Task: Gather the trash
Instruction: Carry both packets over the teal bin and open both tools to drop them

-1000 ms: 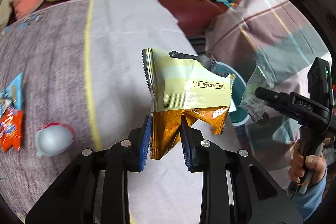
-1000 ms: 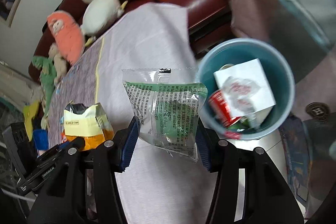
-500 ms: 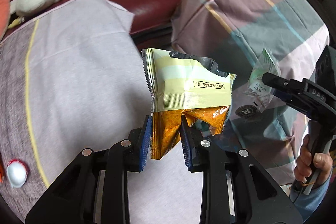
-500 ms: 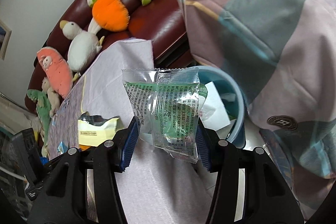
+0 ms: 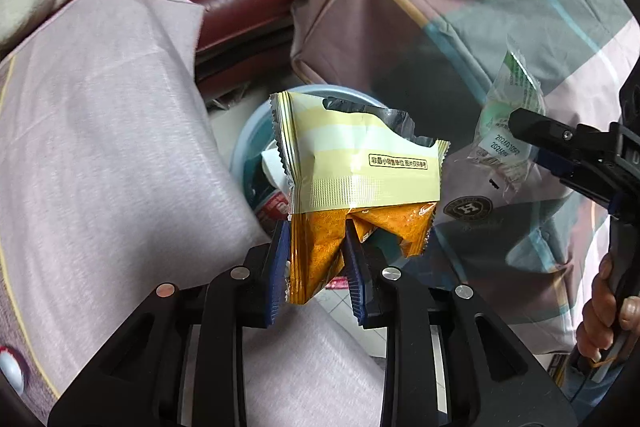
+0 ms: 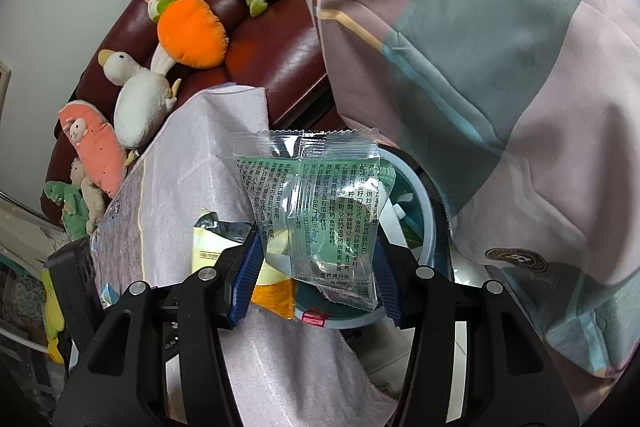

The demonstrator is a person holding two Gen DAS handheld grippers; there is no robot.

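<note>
The left gripper [image 5: 314,263] has its jaws clamped on a torn yellow wrapper [image 5: 360,167] and the right gripper [image 6: 316,277] on a clear wrapper [image 6: 316,203], both over the blue bin [image 6: 428,223] beside the counter [image 5: 100,155] edge.

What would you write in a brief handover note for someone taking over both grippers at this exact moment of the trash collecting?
Left gripper: shut on the torn yellow and orange wrapper, held over the blue bin.
Right gripper: shut on the clear green-printed packet, beside the bin's rim.
Bin: on the floor by the cloth-covered table, already holding some trash.
Done: both pieces picked up and carried to the bin.
Left: release both into it; a small red-and-white item remains on the table.
</note>
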